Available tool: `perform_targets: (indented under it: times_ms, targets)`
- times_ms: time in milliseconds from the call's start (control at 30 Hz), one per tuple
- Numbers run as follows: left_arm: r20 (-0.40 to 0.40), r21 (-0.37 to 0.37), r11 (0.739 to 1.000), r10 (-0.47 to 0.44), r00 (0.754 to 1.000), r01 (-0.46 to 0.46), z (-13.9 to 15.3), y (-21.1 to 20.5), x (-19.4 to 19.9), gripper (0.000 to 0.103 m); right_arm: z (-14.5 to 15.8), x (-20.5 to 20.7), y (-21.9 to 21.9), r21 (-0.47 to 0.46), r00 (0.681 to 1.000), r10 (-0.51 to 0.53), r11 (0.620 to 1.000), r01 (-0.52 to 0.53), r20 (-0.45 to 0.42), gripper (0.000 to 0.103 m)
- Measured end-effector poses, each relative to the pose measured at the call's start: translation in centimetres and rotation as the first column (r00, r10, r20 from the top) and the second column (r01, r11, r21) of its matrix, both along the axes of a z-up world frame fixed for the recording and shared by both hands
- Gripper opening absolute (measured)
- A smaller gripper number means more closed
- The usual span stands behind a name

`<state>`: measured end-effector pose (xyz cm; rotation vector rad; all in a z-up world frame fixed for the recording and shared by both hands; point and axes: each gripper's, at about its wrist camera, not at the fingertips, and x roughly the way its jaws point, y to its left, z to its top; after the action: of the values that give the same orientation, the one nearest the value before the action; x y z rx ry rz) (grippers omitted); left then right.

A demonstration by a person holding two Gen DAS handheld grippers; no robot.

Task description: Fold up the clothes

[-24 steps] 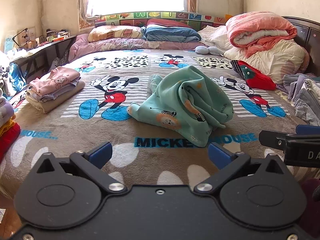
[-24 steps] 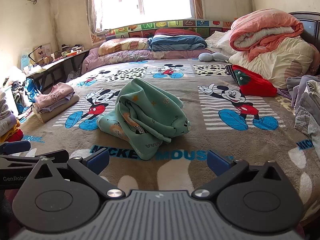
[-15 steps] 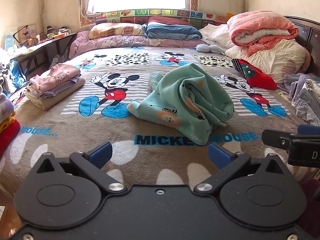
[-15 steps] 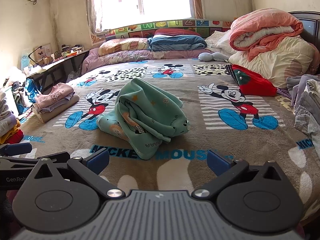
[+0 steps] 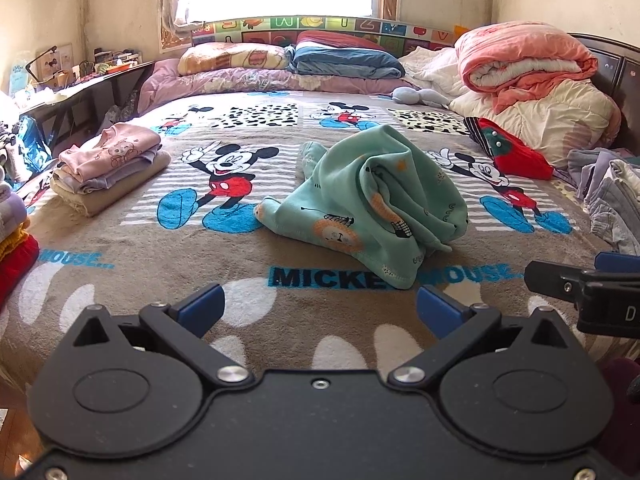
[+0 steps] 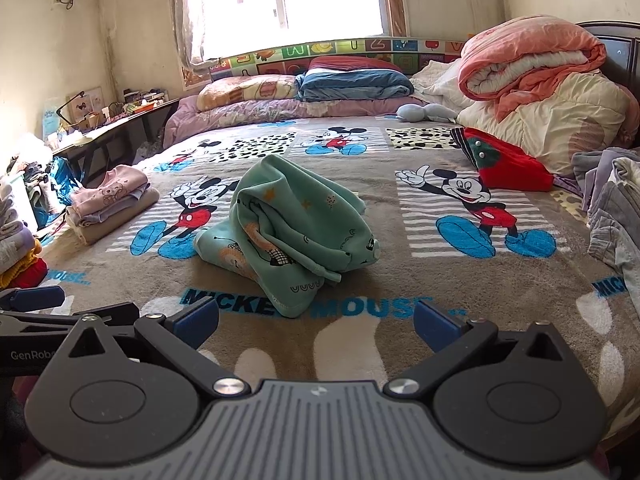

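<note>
At the far left of the bed, a stack of folded clothes [image 5: 108, 170] sits on the cartoon-print blanket [image 5: 160, 264], well apart from both tools. The left gripper [image 5: 318, 302] hangs over the near edge of the blanket with its jaws spread wide and nothing between them; its blue fingertips [image 5: 202, 304] frame bare blanket and the printed lettering. The crumpled green garment [image 5: 372, 200] lies in a heap ahead of that gap, a little right of its centre line, its lowest hem reaching down near the right fingertip but not touching it. From the right wrist view, the right gripper [image 6: 316, 320] is likewise released, jaws wide, empty, and the same green garment [image 6: 288, 228] lies ahead and slightly left of its gap, its hem just beyond the fingertips. Further right rest a red garment [image 6: 504, 166], a rolled pink quilt [image 6: 528, 62] on a cream duvet, and a loose pile of grey clothes [image 6: 616, 216] at the bed's right edge.
</note>
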<state>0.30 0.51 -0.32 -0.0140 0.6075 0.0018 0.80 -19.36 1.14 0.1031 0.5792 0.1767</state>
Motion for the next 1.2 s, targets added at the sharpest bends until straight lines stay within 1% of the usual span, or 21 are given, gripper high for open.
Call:
perform_targets:
  times_ms: [1200]
  targets:
    - [-0.003, -0.014, 1.0, -0.004, 1.0, 0.004, 0.01, 0.17, -0.11, 0.103, 0.02, -0.14, 0.19, -0.005, 1.0, 0.005, 1.0, -0.006, -0.006, 0.103]
